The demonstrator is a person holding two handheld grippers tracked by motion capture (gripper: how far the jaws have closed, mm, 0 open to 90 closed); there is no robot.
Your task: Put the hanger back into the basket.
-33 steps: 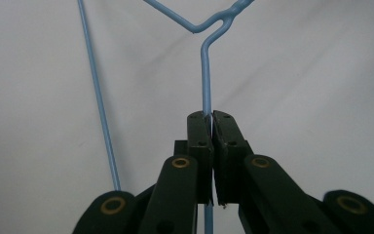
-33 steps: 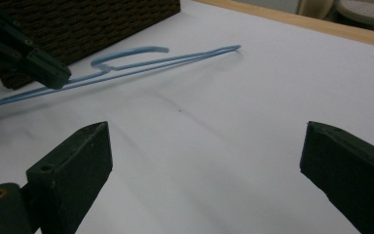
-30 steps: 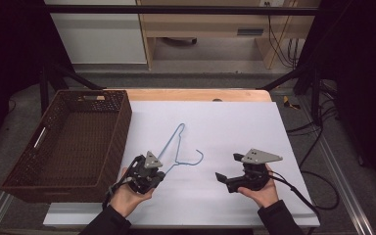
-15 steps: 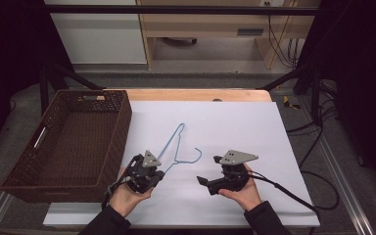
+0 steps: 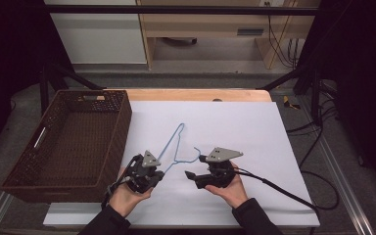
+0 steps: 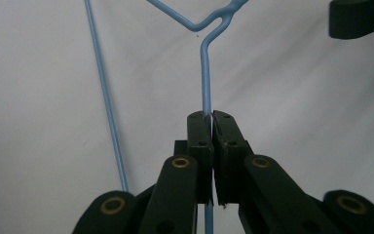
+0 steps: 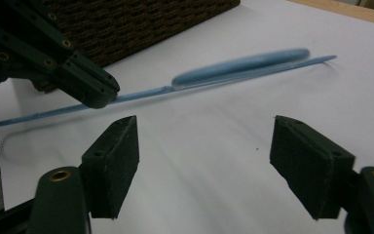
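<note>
Thin blue wire hanger [image 5: 176,147] lies flat on the white table sheet [image 5: 254,127].

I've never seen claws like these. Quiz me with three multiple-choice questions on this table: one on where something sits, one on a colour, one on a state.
1. Where is the basket?
A. left side of the table
B. right side
C. on the floor

2. What colour is the hanger?
A. red
B. light blue
C. black

3. What is the left claw doing?
A. standing open over the table
B. shut on the hanger's wire
C. gripping the basket

Answers:
1. A, as the high view shows it beside the white sheet, at the left.
2. B, as its wire is pale blue in every view.
3. B, as the left gripper view shows its pads pinched on the wire.
</note>
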